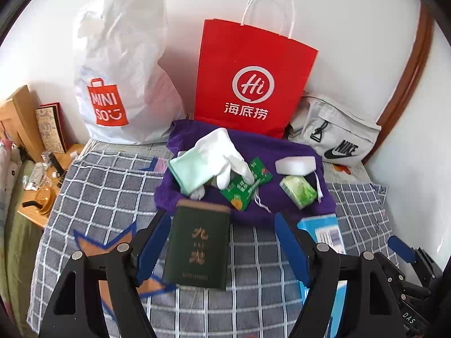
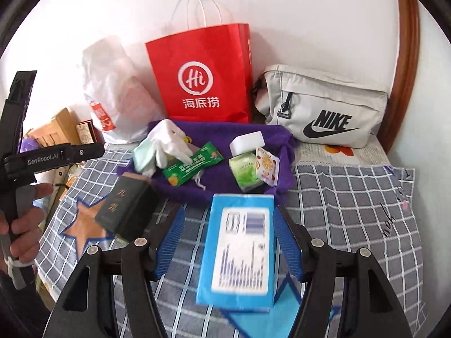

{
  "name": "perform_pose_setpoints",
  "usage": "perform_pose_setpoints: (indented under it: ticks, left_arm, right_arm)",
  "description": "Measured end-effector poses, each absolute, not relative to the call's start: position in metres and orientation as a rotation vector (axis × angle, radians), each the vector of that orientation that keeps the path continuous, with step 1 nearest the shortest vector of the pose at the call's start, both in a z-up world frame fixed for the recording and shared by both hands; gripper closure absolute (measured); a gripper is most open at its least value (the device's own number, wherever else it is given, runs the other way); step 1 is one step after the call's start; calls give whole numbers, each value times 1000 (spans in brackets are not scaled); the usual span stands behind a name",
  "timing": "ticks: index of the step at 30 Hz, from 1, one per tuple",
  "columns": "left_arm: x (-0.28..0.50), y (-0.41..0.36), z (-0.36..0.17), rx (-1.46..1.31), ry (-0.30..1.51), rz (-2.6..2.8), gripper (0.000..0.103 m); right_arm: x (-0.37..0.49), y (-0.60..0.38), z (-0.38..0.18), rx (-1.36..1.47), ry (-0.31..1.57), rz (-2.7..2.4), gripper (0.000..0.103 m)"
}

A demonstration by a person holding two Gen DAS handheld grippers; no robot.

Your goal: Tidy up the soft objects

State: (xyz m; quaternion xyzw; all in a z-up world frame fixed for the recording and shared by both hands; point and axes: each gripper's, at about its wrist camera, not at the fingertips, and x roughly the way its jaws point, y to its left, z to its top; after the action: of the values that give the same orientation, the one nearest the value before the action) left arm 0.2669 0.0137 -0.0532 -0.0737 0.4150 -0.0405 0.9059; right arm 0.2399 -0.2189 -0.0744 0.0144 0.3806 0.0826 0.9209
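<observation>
A purple cloth [image 1: 284, 205] [image 2: 225, 181] lies on the checked bedcover with white gloves [image 1: 222, 152] [image 2: 169, 140], a pale green cloth [image 1: 187, 173], a green snack packet [image 1: 245, 183] [image 2: 191, 166], a white sponge [image 1: 294, 164] [image 2: 246, 142] and a green tissue pack [image 1: 300, 191] [image 2: 245, 171] on it. My left gripper [image 1: 222, 250] is open, its fingers on either side of a dark green book [image 1: 197, 248] [image 2: 124, 211]. My right gripper [image 2: 227, 246] is open around a blue tissue pack [image 2: 239, 256] [image 1: 324, 233].
A red paper bag [image 1: 253, 79] [image 2: 203, 73], a white Miniso plastic bag [image 1: 121, 73] [image 2: 115, 90] and a grey Nike pouch [image 1: 335, 132] [image 2: 321, 107] stand along the wall behind. A cluttered wooden bedside table [image 1: 39, 169] is at the left.
</observation>
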Motion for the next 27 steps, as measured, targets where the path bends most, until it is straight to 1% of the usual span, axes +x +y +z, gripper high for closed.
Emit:
perform_pose_setpoints:
  ticks: [1, 2, 5, 7, 12, 14, 16, 18, 27]
  left_arm:
    - [257, 12, -52, -142, 851, -84, 26]
    - [247, 10, -50, -131, 846, -88, 26]
    - [218, 5, -46, -121, 834, -95, 25]
    - [199, 2, -43, -116, 825, -100, 21]
    - [157, -6, -43, -92, 821, -102, 20]
    - [143, -6, -42, -95, 815, -103, 18]
    - [129, -5, -40, -105, 804, -99, 12]
    - [116, -7, -39, -108, 799, -102, 10]
    - [61, -8, -30, -87, 754, -51, 9]
  right_arm:
    - [230, -218, -73, 26, 782, 168, 30]
    - [225, -217, -72, 24, 782, 167, 27]
    - [198, -211, -66, 0, 756, 170, 24]
    - [179, -208, -63, -16, 742, 158, 17]
    - [142, -205, -57, -10, 705, 126, 9]
    - [128, -206, -57, 6, 702, 117, 8]
    - [118, -207, -56, 9, 706, 110, 7]
    - [106, -206, -55, -13, 713, 88, 7]
    - [60, -214, -42, 42, 711, 92, 6]
